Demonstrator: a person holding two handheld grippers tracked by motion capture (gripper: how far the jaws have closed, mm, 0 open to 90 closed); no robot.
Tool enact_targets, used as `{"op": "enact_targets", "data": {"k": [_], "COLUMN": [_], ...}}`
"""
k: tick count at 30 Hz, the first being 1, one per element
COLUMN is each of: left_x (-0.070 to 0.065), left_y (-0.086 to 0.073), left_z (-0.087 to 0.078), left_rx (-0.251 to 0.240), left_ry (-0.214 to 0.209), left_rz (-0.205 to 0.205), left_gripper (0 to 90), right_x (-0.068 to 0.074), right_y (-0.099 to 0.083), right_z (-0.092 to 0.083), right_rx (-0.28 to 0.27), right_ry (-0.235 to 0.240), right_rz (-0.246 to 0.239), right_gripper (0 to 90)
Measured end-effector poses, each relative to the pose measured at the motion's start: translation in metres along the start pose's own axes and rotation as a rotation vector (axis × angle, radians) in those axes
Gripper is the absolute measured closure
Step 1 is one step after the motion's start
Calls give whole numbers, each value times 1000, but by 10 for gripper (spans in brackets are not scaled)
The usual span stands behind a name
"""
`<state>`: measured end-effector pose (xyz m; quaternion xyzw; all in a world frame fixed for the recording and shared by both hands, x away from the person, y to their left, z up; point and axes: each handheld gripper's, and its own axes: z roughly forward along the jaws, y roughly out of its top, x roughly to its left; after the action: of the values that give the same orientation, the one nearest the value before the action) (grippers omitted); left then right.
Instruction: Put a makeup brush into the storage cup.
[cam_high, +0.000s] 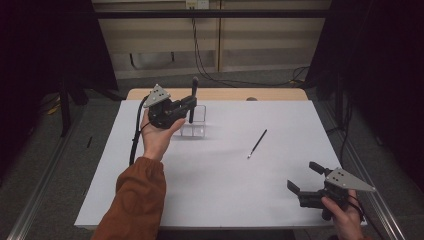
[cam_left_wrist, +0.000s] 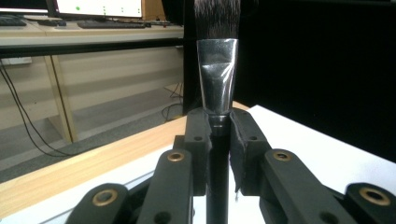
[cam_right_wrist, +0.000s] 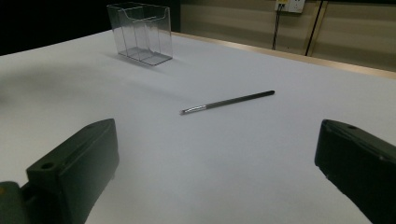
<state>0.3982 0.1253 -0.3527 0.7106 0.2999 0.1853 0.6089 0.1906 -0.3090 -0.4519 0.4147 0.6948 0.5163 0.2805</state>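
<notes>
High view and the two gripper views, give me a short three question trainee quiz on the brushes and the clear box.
1. True or false: the left gripper is shut on the broad brush, bristles up.
2. Where does the thin brush lie? A) inside the clear box B) flat on the white table C) in the right gripper
3. How do the right gripper's jaws stand?

Key
1. True.
2. B.
3. Wide open, nothing between them.

place: lab | cues: desk monitors (cam_left_wrist: 98, 7), keyboard (cam_left_wrist: 112, 24), trailing wall cables (cam_high: 200, 55), aluminium rail (cam_high: 35, 195)
</notes>
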Motion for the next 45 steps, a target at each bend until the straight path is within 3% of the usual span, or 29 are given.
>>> {"op": "enact_targets", "data": {"k": [2, 4, 6, 18, 21, 33, 36, 45], "left_x": [3, 6, 8, 14, 15, 17, 16, 20], "left_y": [0, 0, -2, -4, 0, 1, 0, -6], "left_z": [4, 6, 9, 28, 30, 40, 41, 48], "left_rx": [11, 11, 10, 18, 9, 9, 18, 27], "left_ry": [14, 21, 12, 28, 49, 21, 7, 26], "left_rz": [-29, -18, -36, -23, -19, -38, -17, -26], "left_gripper": [787, 787, 787, 787, 787, 787, 787, 787], "right_x": [0, 1, 1, 1, 1, 1, 1, 2], "right_y": [0, 0, 0, 0, 0, 0, 0, 0], "right_z": [0, 0, 0, 0, 0, 0, 0, -1], "right_rx": [1, 2, 1, 1, 2, 0, 1, 0], "right_ry": [4, 10, 10, 10, 12, 15, 17, 17], "right_rz": [-5, -6, -8, -5, -5, -7, -9, -11], "right_gripper": [0, 0, 0, 0, 0, 0, 0, 0]}}
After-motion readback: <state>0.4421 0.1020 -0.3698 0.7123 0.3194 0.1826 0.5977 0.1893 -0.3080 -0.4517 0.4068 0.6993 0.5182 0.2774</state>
